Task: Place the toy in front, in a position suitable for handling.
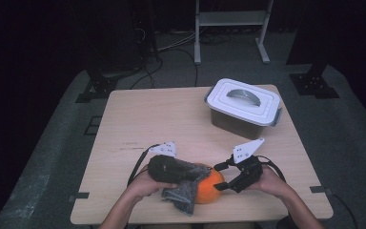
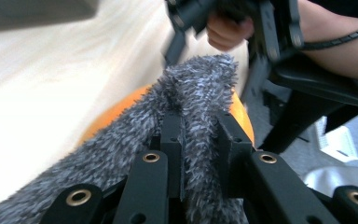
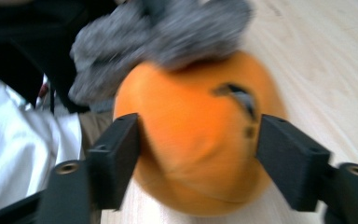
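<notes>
Orange fruit: on the table near its front edge, between the two grippers; round, bright orange, with a dark mark on the skin in the right gripper view.
Grey cloth: fuzzy, draped over the near-left side of the orange fruit and touching it, trailing down onto the wood toward the front edge; in the left gripper view lying across the top of the fruit.
Left gripper: just left of the orange fruit, jaws clamped tight on a fold of the grey cloth, pile squeezed between the two black jaws in its own view.
Right gripper: just right of the orange fruit, jaws spread wide to either side of it; left pad at the skin, right pad with a sliver of gap; contact hard to judge through the blur, no firm pinch visible.
Table: light wood, bare behind the orange fruit.
Lidded box: white lid with a grey handle, well beyond the orange fruit, at the far right of the table.
White frame: on the floor past the table, far behind the orange fruit.
</notes>
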Demonstrator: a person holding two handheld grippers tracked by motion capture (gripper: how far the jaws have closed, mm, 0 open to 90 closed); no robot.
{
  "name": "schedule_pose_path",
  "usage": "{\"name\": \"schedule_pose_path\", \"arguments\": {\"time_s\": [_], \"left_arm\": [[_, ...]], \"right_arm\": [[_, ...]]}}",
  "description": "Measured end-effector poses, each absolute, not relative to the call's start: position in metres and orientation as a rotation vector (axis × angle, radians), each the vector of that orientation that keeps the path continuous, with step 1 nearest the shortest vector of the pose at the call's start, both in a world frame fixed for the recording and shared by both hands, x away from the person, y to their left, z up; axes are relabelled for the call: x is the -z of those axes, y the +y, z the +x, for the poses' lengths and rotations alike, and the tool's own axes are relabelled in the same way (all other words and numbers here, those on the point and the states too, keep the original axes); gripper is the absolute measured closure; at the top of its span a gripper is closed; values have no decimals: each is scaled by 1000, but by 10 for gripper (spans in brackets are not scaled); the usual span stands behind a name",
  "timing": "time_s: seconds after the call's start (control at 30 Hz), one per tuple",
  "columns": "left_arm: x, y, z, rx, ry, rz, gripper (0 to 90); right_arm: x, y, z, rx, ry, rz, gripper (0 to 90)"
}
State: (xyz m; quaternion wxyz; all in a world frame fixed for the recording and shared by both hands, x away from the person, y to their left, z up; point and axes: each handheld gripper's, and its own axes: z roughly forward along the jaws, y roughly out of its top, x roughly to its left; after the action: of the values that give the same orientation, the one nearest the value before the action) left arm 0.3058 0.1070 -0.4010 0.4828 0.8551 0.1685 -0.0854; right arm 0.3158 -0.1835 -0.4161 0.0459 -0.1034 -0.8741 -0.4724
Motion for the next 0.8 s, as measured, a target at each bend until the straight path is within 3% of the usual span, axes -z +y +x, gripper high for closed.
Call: {"name": "schedule_pose_path", "arguments": {"time_s": [0.17,0.33,0.63,0.8], "left_arm": [[403,105,297,243,367,2116,753],[395,108,299,192,372,2096,753],[397,113,307,143,413,2131,752],[407,121,300,171,428,2115,753]], "right_arm": [[419,-183,319,1412,-2635,-375,228],[433,-168,318,1344,-2596,-352,235],[427,-156,310,1337,-2681,-202,325],[426,-162,311,1352,-2638,-285,267]]}}
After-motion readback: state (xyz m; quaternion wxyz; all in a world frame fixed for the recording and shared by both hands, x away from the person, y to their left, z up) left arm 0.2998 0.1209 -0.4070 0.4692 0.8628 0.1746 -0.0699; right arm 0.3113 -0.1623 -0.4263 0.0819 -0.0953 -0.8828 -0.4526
